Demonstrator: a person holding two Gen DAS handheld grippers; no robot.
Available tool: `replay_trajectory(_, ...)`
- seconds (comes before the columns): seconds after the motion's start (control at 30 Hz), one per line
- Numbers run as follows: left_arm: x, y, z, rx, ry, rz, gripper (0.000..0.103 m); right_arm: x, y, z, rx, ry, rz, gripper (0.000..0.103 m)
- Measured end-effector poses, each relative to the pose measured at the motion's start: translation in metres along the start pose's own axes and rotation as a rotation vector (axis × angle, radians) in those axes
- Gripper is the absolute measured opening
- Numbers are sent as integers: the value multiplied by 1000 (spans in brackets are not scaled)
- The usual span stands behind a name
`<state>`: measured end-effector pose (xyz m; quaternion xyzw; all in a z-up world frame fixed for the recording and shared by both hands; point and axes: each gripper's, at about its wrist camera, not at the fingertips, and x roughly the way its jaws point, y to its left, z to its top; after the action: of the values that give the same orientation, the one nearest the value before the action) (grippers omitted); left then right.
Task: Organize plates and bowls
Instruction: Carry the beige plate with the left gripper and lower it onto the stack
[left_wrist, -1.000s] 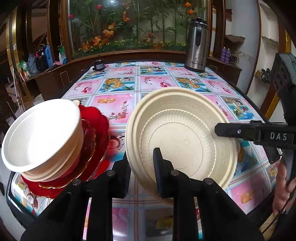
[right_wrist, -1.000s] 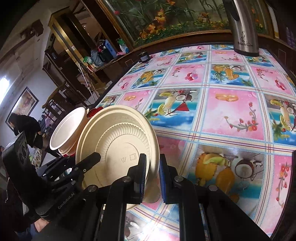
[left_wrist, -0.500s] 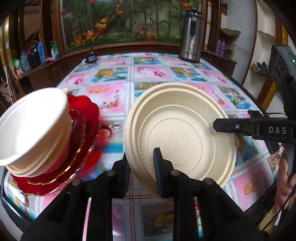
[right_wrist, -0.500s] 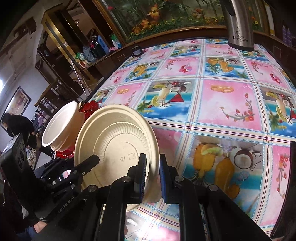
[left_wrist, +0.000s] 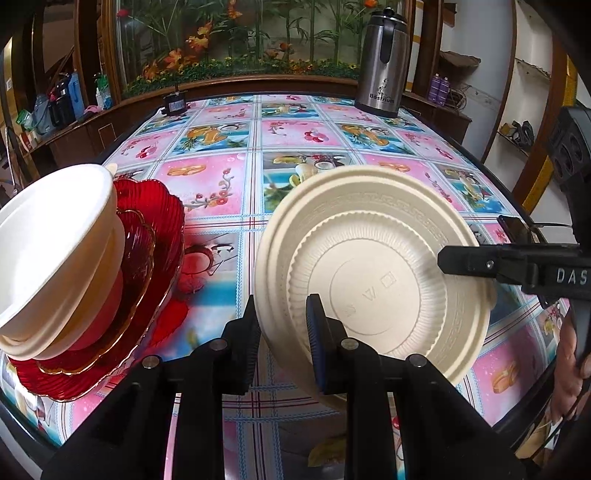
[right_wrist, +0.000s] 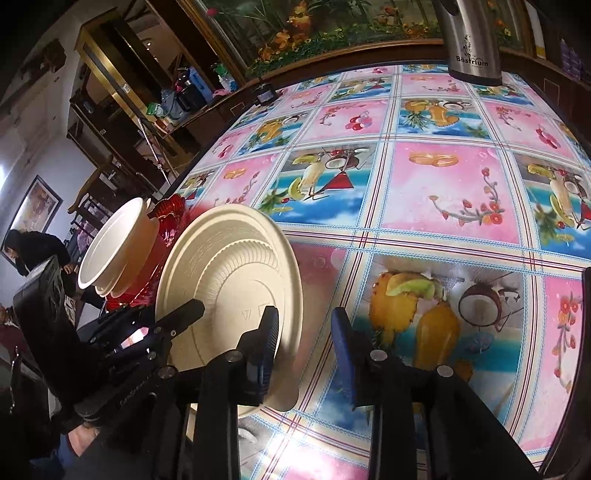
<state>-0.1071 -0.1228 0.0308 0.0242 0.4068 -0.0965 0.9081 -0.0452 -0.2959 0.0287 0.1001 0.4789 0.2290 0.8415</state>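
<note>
My left gripper (left_wrist: 282, 328) is shut on the rim of a stack of cream plates (left_wrist: 373, 273), held tilted on edge above the table with the underside facing the camera. My right gripper (right_wrist: 304, 347) is open; its jaws stand apart around the same plates' far rim (right_wrist: 236, 280), one finger (left_wrist: 491, 262) lying across the underside. At the left, cream bowls (left_wrist: 48, 243) sit stacked on red glass plates (left_wrist: 147, 258); both also show in the right wrist view, the bowls (right_wrist: 110, 243) and the red plates (right_wrist: 168, 218).
The table (left_wrist: 295, 136) has a pink and blue fruit-pattern cloth. A steel thermos jug (left_wrist: 382, 62) stands at the far right and a small black device (left_wrist: 173, 103) at the far left. A planted glass display runs behind the table.
My right gripper has opened; it was shut on the cream plates before. The left gripper still holds them, now swung slightly right and away from the bowl stack.
</note>
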Motion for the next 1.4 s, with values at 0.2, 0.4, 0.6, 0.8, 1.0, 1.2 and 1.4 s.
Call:
replay_trajectory(0.2,-6,-12,4,44,-27,20,21,-1,2,-4,-19,-7,-14,13)
replay_trajectory(0.4,-13,-9,8,31,-46,32,21,-4,0,-1,-4,-8,23,13)
replay_trajectory(0.6,-26,-13,9,32,-80,34,21,-12,3,-1,-2,-20,31,13)
replay_trajectory(0.8,-41,-13,8,37,-107,48,24,-20,9,-2,0,-29,54,13)
replay_trajectory(1.0,-54,-4,5,23,-125,63,27,-24,23,-1,-16,-37,77,13)
replay_trajectory(1.2,-66,9,4,1,-149,78,27,-23,40,6,-43,-41,93,13)
replay_trajectory(1.4,-79,28,7,-27,-182,102,27,-15,58,16,-53,-20,134,13)
